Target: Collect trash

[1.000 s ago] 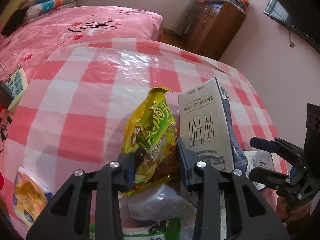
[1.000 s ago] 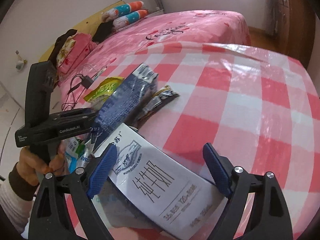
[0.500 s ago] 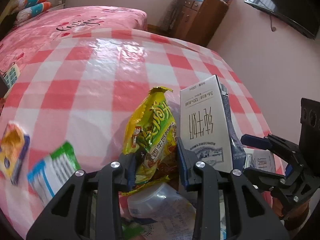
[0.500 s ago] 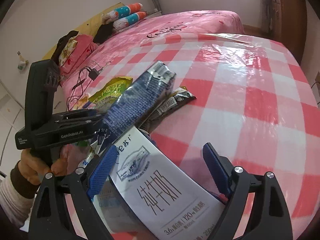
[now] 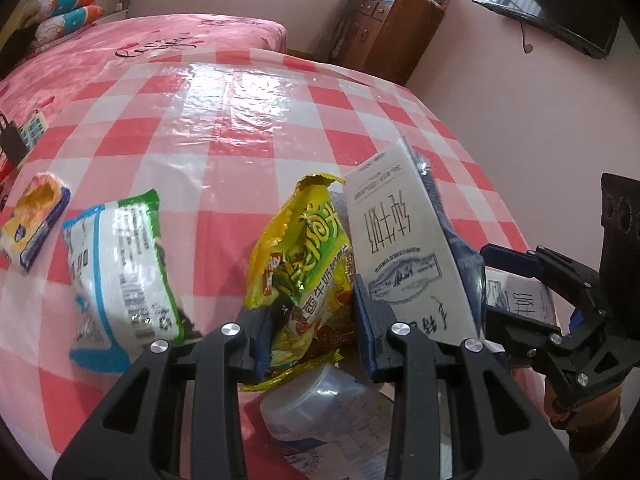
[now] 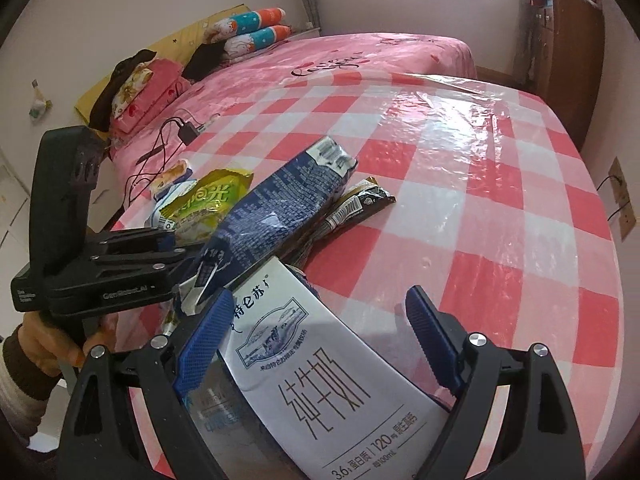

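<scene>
Checkered table point(image 5: 248, 128): left claw point(image 5: 312, 340) grips yellow snack bag point(image 5: 304, 264); milk carton point(image 5: 404, 256) just right. Right claw point(image 6: 320, 344) open, straddling second carton point(image 6: 320, 384).

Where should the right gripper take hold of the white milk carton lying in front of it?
Likely across its two long side walls, coming down from above. The white milk carton lies flat, printed face up, lengthwise between the open fingers of the right gripper, so those walls face the pads.

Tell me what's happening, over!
Left gripper shut on yellow snack bag. Right gripper wide around white milk carton, grip unclear. Green-and-white wrapper loose on checked tablecloth.
</scene>
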Motion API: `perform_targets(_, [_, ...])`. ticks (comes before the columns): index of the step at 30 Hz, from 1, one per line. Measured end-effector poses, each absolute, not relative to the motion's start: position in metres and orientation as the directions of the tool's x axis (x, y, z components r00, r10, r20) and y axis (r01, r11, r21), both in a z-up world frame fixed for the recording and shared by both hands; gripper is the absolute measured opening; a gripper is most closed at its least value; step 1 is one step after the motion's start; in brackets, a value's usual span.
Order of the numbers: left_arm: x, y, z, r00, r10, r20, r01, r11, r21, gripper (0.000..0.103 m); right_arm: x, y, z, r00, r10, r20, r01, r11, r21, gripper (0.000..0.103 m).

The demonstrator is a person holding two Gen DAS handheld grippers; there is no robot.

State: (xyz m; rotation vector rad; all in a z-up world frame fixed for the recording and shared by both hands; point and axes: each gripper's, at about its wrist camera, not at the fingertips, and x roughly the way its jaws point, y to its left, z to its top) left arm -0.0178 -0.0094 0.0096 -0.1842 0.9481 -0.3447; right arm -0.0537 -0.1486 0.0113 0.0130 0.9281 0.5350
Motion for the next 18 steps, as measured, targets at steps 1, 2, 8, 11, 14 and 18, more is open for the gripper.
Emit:
perform_targets(1, [-0.019,-0.008,0.01,0.536,-0.366,-0.761,0.203,0.931,-0.304,0.036,-0.055,-0.148,0.012,0.484,0.437,-0.759,-0.429,0.874,0.229,0.09])
perform_targets(2, [-0.02,-0.007,0.01,0.537,-0.365,-0.76,0.195,0.931,-0.31,0.036,-0.056,-0.147,0.012,0.488,0.429,-0.76,-0.425,0.878,0.222,0.09])
perform_targets(8, [-0.027,0.011,0.021,0.572,-0.35,-0.742,0.149,0.934,-0.326,0.054,-0.058,-0.148,0.012,0.504,0.408,-0.762,-0.406,0.89,0.208,0.092])
perform_targets(11, [-0.033,0.027,0.034,0.617,-0.325,-0.717,0.116,0.938,-0.325,0.065,-0.058,-0.151,0.012,0.51,0.41,-0.756,-0.394,0.893,0.218,0.093])
perform_targets(14, [-0.041,0.052,0.048,0.666,-0.267,-0.697,0.052,0.948,-0.314,0.077,-0.058,-0.155,0.013,0.518,0.416,-0.747,-0.376,0.896,0.238,0.093])
perform_targets(18, [-0.044,0.094,0.054,0.686,-0.145,-0.713,-0.101,0.951,-0.291,0.078,-0.055,-0.159,0.016,0.529,0.422,-0.736,-0.358,0.898,0.258,0.093])
